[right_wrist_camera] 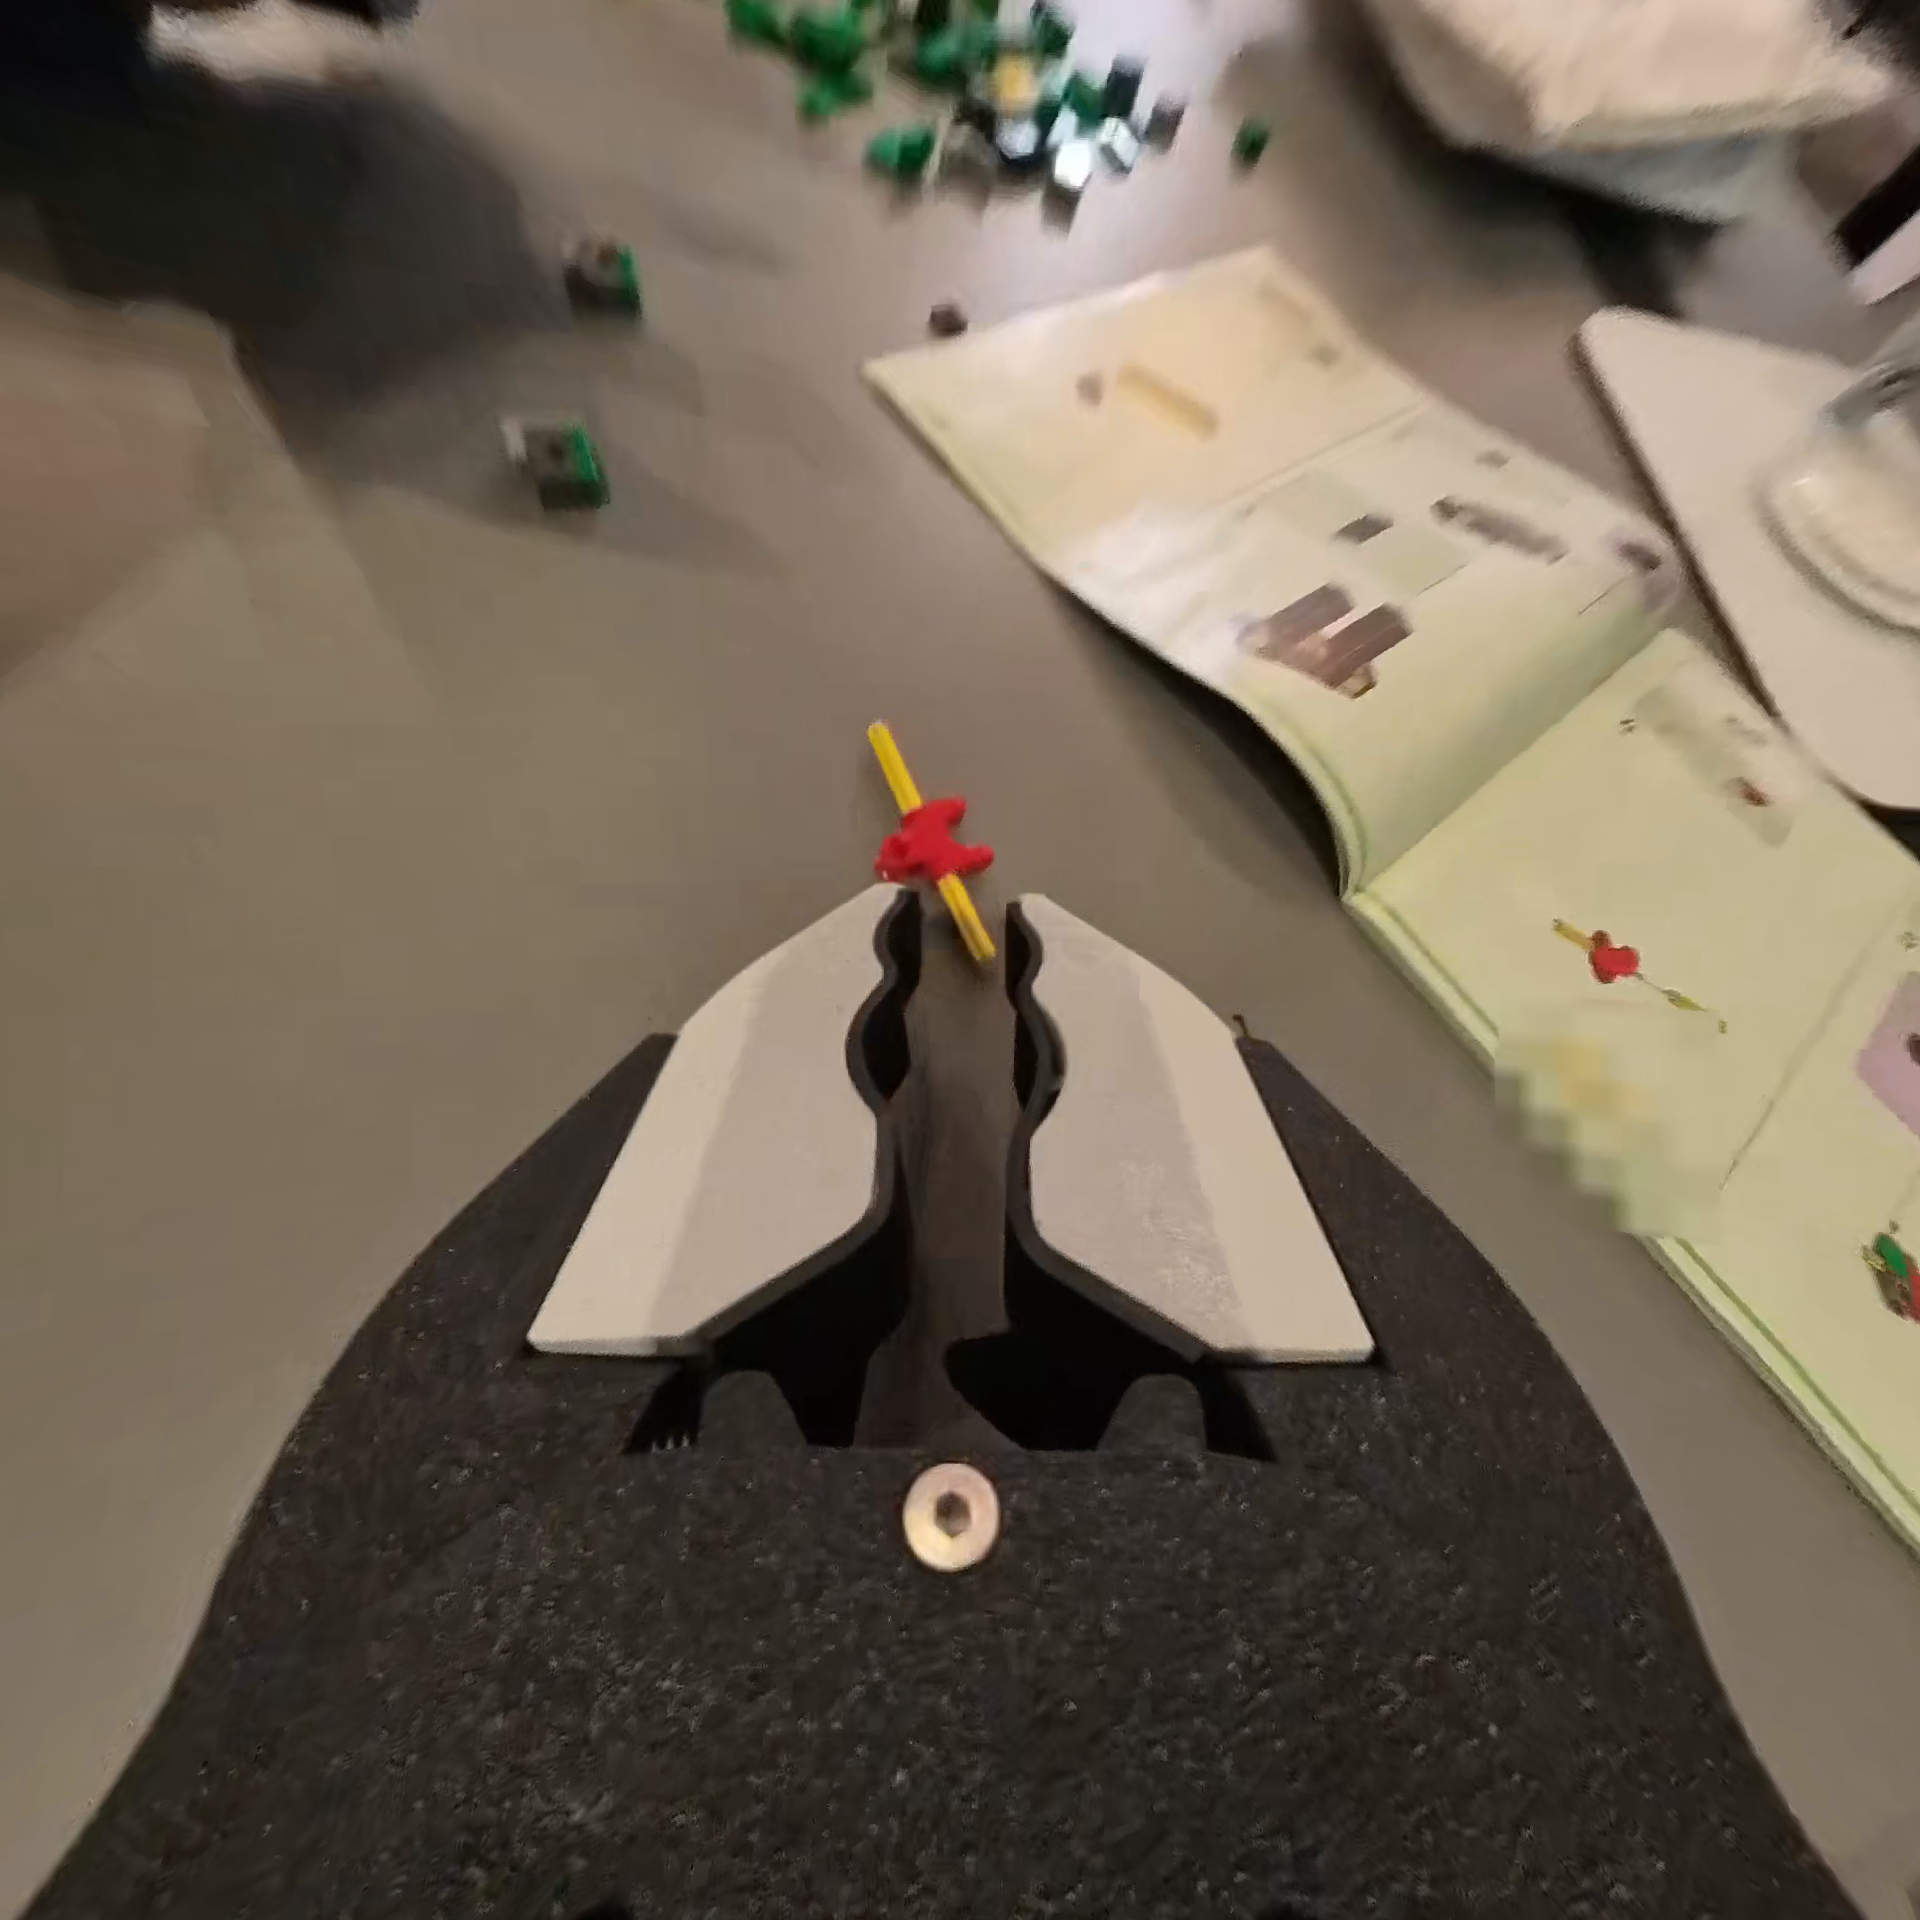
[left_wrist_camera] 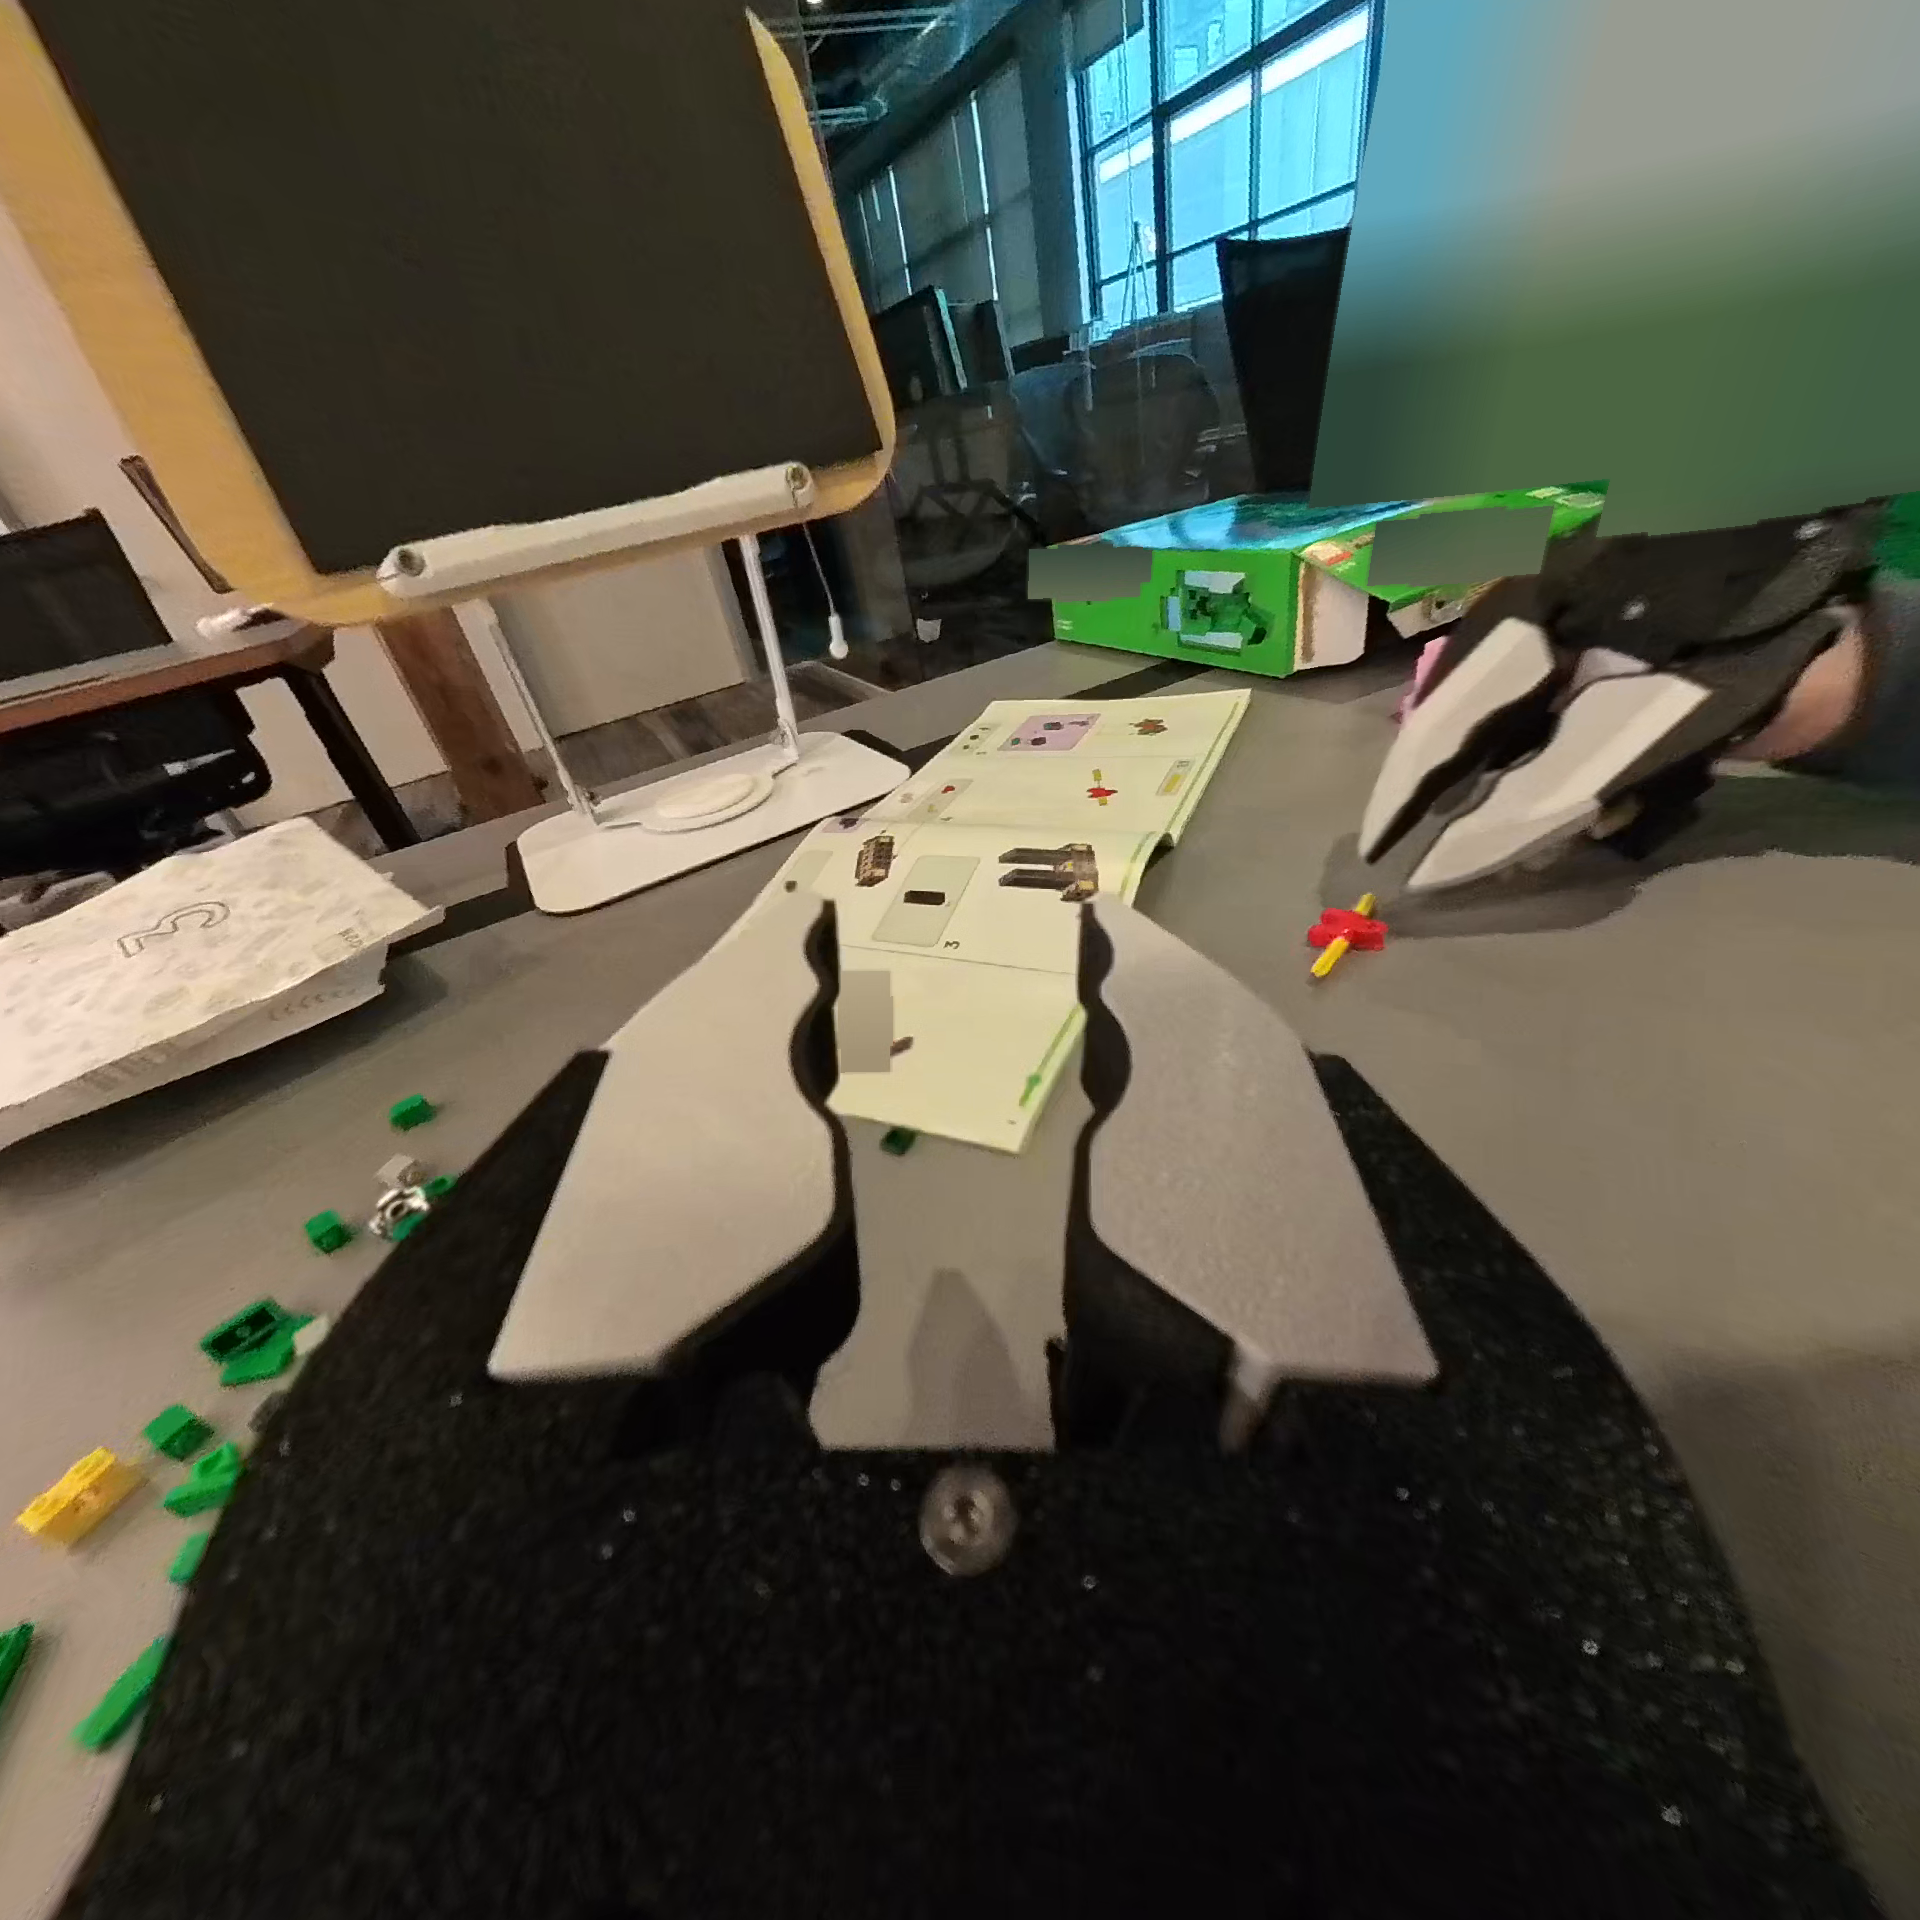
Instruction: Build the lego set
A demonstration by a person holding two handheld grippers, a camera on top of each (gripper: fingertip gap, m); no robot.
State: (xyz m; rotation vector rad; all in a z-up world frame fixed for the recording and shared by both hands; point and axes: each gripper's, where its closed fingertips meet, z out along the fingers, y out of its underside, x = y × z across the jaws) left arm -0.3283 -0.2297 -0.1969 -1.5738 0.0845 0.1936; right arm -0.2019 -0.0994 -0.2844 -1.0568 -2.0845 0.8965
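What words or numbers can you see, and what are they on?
I don't read writing out; here is what carries it.
White crinkled paper bag: large outlined print, readable.
Pale green open instruction booklet: tiny marks, too small.
Green cardboard box: labels covered by mosaic patches.

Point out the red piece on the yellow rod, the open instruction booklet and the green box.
red piece (right_wrist_camera: 928,837): right wrist view, its middle.
instruction booklet (left_wrist_camera: 1023,826): left wrist view, upper open page.
green box (left_wrist_camera: 1174,613): left wrist view, front face.

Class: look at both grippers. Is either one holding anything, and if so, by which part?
Nothing is held. The left gripper is open and empty; the right gripper is open, tips at the yellow rod of the red piece.
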